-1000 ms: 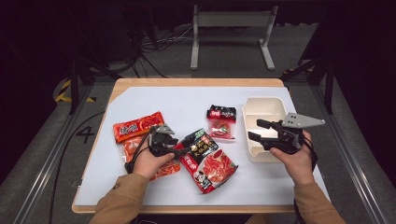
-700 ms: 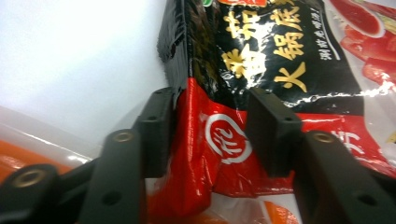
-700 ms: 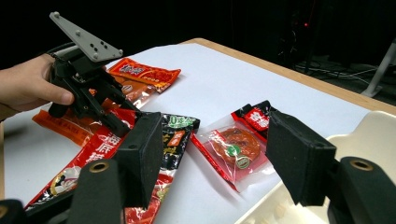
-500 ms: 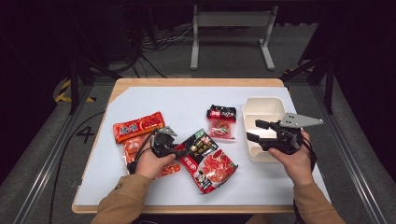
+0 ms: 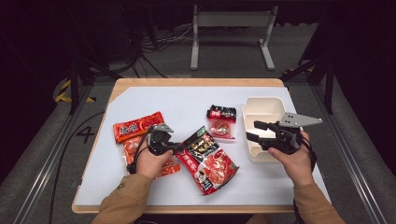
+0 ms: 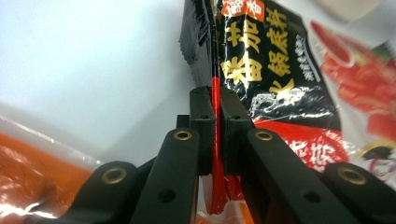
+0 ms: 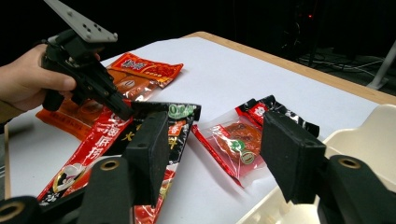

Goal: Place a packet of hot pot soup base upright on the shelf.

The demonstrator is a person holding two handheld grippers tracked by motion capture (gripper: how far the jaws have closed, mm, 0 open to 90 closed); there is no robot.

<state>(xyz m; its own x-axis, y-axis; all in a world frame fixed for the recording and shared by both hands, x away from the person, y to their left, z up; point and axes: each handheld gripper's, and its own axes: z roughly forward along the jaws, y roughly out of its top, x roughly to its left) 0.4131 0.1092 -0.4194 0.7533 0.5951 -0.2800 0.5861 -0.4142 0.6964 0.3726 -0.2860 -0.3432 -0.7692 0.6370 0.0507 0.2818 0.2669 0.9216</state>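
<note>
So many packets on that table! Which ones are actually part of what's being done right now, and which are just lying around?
In use:
- left gripper, shut on the big red-and-black packet
- right gripper, open over the cream tray

Lying about:
- small red-and-black packet
- red packet
- orange packet beside the left hand
</note>
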